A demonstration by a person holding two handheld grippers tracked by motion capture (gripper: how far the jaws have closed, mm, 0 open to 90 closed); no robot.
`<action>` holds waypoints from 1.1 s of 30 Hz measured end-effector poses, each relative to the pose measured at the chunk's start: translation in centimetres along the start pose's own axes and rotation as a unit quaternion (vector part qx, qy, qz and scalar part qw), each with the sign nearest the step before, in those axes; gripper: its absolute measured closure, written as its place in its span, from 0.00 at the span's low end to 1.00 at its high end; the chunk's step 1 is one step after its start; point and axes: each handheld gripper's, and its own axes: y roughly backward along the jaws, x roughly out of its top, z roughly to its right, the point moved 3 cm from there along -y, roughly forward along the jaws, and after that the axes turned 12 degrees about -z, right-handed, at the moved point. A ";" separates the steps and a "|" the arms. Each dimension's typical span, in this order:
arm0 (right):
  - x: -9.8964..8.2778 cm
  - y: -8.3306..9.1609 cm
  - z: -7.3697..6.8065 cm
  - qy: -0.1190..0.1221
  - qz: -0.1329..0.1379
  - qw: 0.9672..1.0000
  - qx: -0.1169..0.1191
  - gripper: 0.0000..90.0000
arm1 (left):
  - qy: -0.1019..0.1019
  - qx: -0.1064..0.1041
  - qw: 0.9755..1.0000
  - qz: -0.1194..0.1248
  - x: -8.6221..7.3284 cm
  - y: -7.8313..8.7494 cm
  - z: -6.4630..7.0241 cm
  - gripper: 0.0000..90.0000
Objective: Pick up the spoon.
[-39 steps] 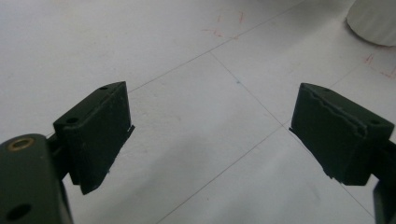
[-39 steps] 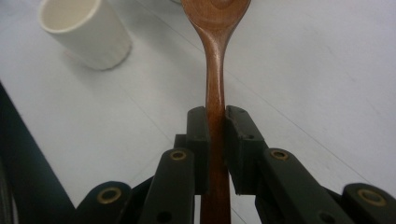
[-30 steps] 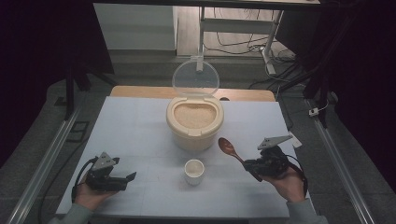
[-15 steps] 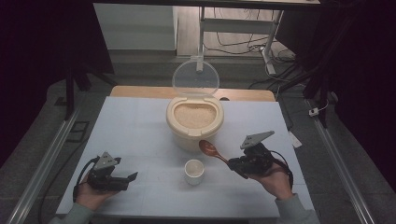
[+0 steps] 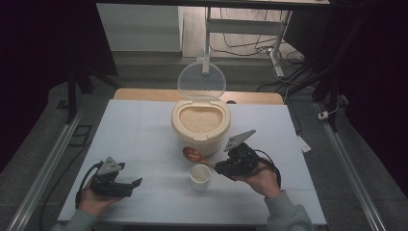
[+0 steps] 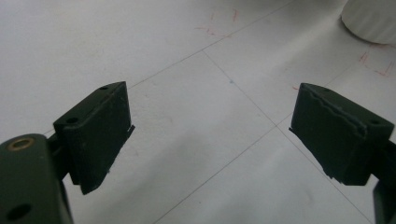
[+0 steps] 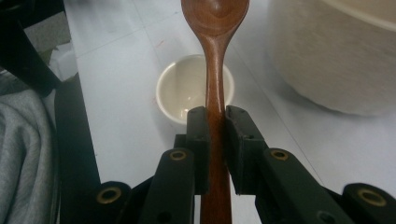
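standing at the far middle of the white table [image 5: 134,125], the cream rice bin [image 5: 201,126] has its lid up; right gripper [image 5: 222,167] clamps the wooden spoon [image 5: 192,155] by its handle, bowl just beside the bin, above the small white cup [image 5: 199,176]; left gripper [image 5: 137,182] rests gaping, empty.

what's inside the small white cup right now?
Nothing visible. In the right gripper view the cup has a bare glossy bottom; the spoon handle, clamped in the right gripper, crosses over its right side and covers a strip of the interior.
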 end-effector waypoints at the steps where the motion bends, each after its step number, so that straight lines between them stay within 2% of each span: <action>1: 0.1 -0.2 -0.1 0.001 -0.001 1.000 0.002 0.89 | 0.000 0.000 1.000 0.000 0.0 0.0 0.0 0.14; 8: 0.2 -1.0 -0.2 0.011 -0.010 1.000 0.006 0.89 | -0.004 -0.003 1.000 0.000 0.1 0.0 0.1 0.14; 12: 0.4 -1.2 -0.5 0.031 -0.020 0.999 0.008 0.89 | -0.006 -0.002 1.000 0.003 0.1 0.2 0.3 0.14; 15: 0.5 -1.2 -0.6 0.034 -0.022 0.999 0.007 0.89 | -0.007 -0.002 1.000 0.006 0.2 0.4 0.3 0.15; 20: 0.5 -1.3 -0.6 0.034 -0.021 0.999 0.008 0.89 | -0.019 -0.019 1.000 0.017 0.9 0.9 1.0 0.15; 23: 0.6 -1.4 -0.7 0.036 -0.023 0.999 0.009 0.89 | -0.037 -0.031 0.998 0.029 2.0 1.6 1.9 0.16; 27: 0.8 -1.6 -0.8 0.042 -0.024 0.999 0.012 0.89 | -0.068 -0.054 0.995 0.041 3.7 2.4 3.4 0.17; 33: 0.9 -1.7 -1.1 0.048 -0.024 0.998 0.013 0.89 | -0.119 -0.071 0.990 0.036 6.0 2.9 5.6 0.18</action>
